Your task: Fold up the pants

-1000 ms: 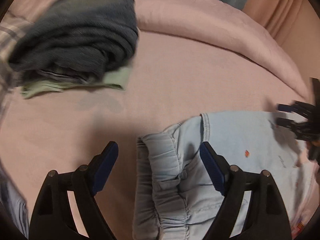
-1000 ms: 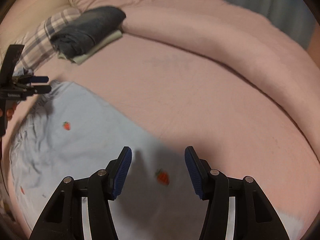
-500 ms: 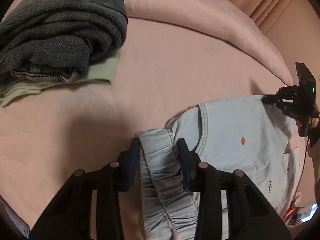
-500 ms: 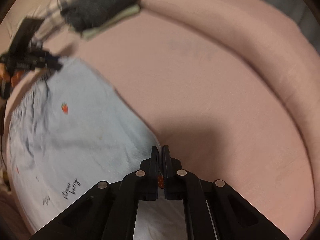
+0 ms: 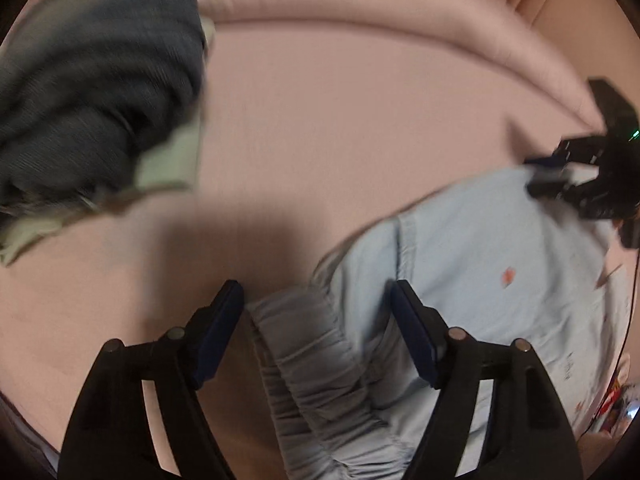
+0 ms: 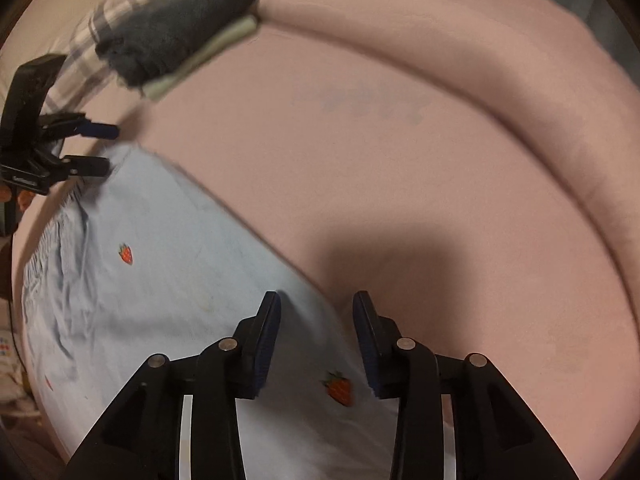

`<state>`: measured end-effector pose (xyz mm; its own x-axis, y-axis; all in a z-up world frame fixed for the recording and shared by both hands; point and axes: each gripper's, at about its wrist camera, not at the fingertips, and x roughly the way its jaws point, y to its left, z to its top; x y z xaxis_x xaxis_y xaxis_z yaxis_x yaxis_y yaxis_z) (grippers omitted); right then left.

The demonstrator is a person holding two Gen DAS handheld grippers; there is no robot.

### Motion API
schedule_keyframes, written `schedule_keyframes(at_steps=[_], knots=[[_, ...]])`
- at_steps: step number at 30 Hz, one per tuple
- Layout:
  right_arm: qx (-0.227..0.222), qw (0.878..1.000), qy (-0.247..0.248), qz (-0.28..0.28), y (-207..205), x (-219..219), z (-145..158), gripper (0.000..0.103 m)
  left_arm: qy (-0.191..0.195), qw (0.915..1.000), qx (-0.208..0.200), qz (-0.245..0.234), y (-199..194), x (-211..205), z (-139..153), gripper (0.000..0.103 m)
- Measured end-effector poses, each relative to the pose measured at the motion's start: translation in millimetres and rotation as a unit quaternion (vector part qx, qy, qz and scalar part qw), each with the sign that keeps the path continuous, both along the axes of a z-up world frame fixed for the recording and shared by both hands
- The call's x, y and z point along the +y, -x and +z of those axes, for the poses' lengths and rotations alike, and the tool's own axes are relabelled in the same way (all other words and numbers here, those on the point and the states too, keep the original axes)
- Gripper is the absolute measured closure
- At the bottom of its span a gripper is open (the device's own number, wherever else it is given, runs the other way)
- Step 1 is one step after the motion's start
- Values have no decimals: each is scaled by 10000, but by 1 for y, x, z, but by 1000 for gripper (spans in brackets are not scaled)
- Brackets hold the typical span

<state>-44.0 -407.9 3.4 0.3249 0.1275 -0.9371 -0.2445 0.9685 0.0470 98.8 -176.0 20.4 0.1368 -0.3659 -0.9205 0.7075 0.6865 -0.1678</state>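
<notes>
Light blue pants (image 5: 492,264) with small strawberry prints lie flat on the pink bed; they also show in the right wrist view (image 6: 160,264). My left gripper (image 5: 316,300) is open, its jaws on either side of the gathered elastic waistband (image 5: 304,344). My right gripper (image 6: 316,308) is open over the pants' far edge, with a strawberry print (image 6: 339,388) between its jaws. Each gripper shows in the other's view, the right one (image 5: 592,176) and the left one (image 6: 60,152).
A pile of folded clothes, dark grey jeans (image 5: 92,80) over a pale green piece (image 5: 172,160), sits at the back left of the pink bed (image 5: 340,120). A rolled pink duvet (image 6: 460,52) runs along the far side. A plaid pillow (image 6: 92,40) lies behind the pile.
Both grippers were shut on the pants half a second ago and have opened, letting go of the waistband and the far edge. The pants now rest on the bed.
</notes>
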Motion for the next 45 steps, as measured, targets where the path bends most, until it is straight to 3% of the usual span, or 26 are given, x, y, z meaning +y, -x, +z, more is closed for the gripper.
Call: schedule_keyframes(at_steps=[3,5,7,11,18,22,28,33,36,39,45], knots=[[56,9999,-84,-69,-3,1,-1,64,68,9999,67,-135,1,3,3,41],[104,9999,-33,-16,-1,5,-1,65,97,9997,81,-207,4,7,6,59],[91,9998,63,148,4,13,1,85,179,9995,3,-241,11,13,11,64],[-171,9985,488,196,11,29,11,97,232,9982,-505,-231,33,15,28,72],[-1164,9856,1228,60,62,56,70,97,237,9859,-1641,-223,88,29,74,72],[-1719,9725,1567,65,108,88,94,97,430,9747,-2183,-222,124,67,97,72],[-2103,9583,1889,419,196,135,95,97,292,9483,-3138,-383,190,88,87,72],[-1893,9670,1544,719,269,153,65,97,292,9473,-3182,-211,227,120,57,72],[-1554,9718,1459,1007,284,171,35,98,204,9511,-3082,-87,239,129,33,72],[-1321,9689,1678,1250,287,184,8,98,11,9520,-3059,-111,248,132,14,72],[-1524,9650,1747,1229,291,186,21,98,328,9510,-3073,73,259,145,21,72]])
